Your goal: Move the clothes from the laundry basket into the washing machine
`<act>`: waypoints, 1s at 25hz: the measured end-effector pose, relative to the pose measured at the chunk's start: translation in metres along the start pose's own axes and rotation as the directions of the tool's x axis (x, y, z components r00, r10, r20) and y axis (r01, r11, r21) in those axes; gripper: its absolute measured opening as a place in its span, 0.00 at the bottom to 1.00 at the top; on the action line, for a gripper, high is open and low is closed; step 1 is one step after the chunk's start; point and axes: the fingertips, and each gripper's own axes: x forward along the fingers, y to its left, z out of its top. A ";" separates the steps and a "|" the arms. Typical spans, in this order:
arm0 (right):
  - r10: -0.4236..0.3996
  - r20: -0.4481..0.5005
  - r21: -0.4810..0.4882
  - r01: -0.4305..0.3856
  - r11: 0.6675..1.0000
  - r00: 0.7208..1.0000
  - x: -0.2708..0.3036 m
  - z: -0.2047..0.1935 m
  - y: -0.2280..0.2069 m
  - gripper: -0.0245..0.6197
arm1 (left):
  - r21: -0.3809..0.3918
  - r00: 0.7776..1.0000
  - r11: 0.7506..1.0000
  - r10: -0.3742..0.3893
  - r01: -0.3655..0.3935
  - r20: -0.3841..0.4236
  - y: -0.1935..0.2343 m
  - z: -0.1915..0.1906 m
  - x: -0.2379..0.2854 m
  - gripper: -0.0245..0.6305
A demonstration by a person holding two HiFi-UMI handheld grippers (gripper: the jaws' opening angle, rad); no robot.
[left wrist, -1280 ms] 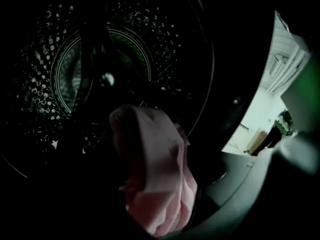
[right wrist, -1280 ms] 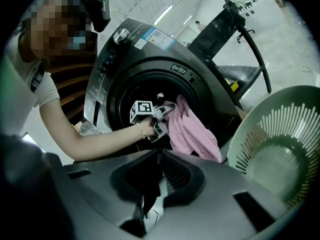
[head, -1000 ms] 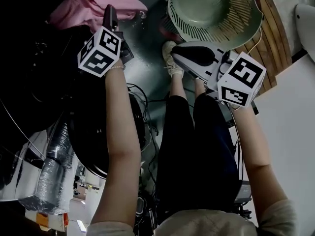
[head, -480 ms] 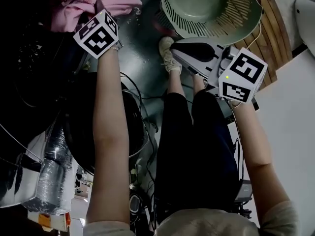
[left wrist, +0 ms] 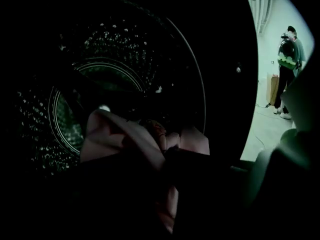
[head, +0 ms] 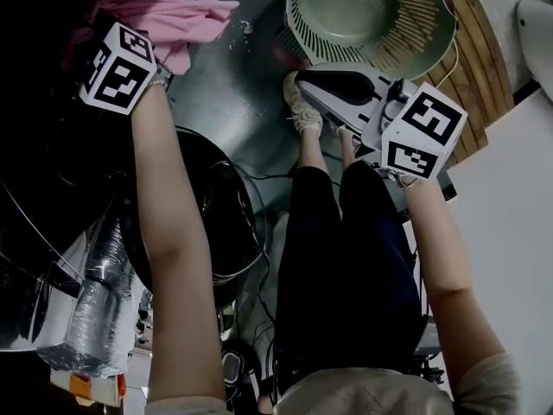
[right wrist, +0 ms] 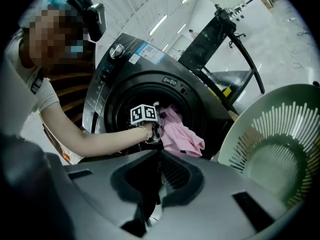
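left claw (left wrist: 167, 176) just closing tight on pink garment (left wrist: 125, 139) at 12 o'clock, drum (left wrist: 65, 84) behind, right claw (right wrist: 157, 184) clenched empty, basket (right wrist: 260, 134) 3 o'clock

i can read no words or numbers here. the washing machine (right wrist: 107, 84) has a blue and white sticker (right wrist: 145, 53) on its top front edge, but the print is too small for me to read. a small light badge (right wrist: 170, 81) above the door opening is just as unclear. my left marker cube (head: 118, 67) and right marker cube (head: 423, 135) show only black and white square patterns, no letters.
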 end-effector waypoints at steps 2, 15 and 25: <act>0.003 -0.005 0.003 -0.003 1.000 1.000 0.001 -0.004 -0.001 0.08 | 0.019 0.999 1.000 0.018 -0.019 0.043 -0.001 0.017 0.006 0.17; -0.006 -0.023 0.005 0.006 1.000 1.000 -0.006 -0.012 -0.002 0.08 | -0.115 0.994 0.989 -0.099 0.092 -0.055 -0.027 -0.049 -0.010 0.58; -0.038 -0.001 0.027 0.038 0.999 0.999 -0.006 -0.013 -0.006 0.08 | -0.123 0.951 0.990 -0.106 0.073 -0.289 -0.066 -0.135 -0.015 0.69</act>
